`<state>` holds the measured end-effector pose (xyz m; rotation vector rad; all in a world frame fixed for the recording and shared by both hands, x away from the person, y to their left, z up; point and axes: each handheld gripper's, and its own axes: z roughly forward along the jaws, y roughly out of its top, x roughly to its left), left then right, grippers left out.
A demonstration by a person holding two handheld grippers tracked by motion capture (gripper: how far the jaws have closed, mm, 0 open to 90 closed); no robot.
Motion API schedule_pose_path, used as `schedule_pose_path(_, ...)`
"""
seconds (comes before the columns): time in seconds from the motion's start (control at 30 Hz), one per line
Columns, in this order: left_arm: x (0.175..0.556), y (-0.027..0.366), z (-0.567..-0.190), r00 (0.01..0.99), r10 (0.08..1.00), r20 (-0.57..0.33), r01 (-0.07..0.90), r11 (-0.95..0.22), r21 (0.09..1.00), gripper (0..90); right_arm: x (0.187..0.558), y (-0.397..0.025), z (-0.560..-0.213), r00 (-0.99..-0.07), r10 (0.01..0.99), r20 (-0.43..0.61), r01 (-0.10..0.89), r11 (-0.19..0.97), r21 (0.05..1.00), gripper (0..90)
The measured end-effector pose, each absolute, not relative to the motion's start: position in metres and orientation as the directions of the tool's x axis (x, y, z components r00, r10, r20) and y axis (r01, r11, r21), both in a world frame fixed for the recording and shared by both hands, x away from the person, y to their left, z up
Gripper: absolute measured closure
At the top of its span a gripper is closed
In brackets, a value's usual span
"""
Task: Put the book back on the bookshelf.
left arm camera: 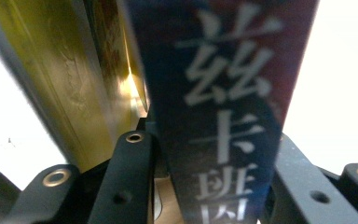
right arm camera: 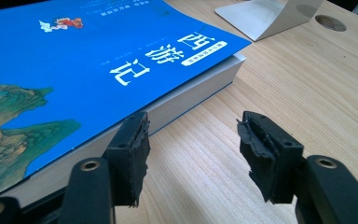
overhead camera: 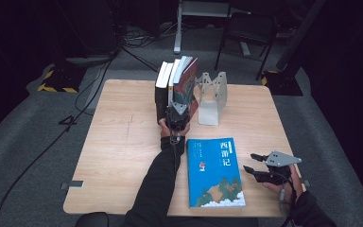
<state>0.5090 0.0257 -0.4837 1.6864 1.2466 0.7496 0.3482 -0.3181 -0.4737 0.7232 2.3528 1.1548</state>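
Note:
A row of upright books (overhead camera: 163,85) stands at the back middle of the wooden table (overhead camera: 118,142). The rightmost, a dark blue and red book (overhead camera: 187,80) (left arm camera: 223,93) with white characters on its spine, leans right. My left gripper (overhead camera: 178,109) (left arm camera: 214,182) is shut on its spine, one jaw on each side. A thick blue paperback (overhead camera: 215,172) (right arm camera: 74,70) lies flat near the front edge. My right gripper (overhead camera: 249,161) (right arm camera: 196,149) stands open just right of it, low over the table, its left pad (right arm camera: 135,144) next to the book's page edge with nothing between the jaws.
A grey metal bookend (overhead camera: 212,97) (right arm camera: 265,16) stands just right of the upright books. A yellow-green book (left arm camera: 60,79) sits next to the gripped one. Chairs and cables lie on the dark floor beyond the table.

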Motion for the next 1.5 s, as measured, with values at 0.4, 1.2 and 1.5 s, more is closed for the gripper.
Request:
schedule_pose_path(0.4, 0.495, 0.027, -0.479, 0.386, 0.919, 0.086, 0.404, -0.252, 0.879, 57.5, 0.348, -0.32, -0.473, -0.772, 0.619, -0.144, 0.266, 0.52, 0.812, 41.7)
schedule_pose_path(1.2, 0.485, 0.029, -0.487, 0.401, 0.914, 0.062, 0.427, -0.246, 0.87, 65.9, 0.349, -0.318, -0.474, -0.773, 0.617, -0.145, 0.268, 0.526, 0.807, 41.6)
schedule_pose_path(1.5, 0.494, 0.023, -0.486, 0.405, 0.909, 0.093, 0.422, -0.277, 0.863, 64.7, 0.349, -0.32, -0.474, -0.769, 0.623, -0.143, 0.271, 0.519, 0.81, 41.8)
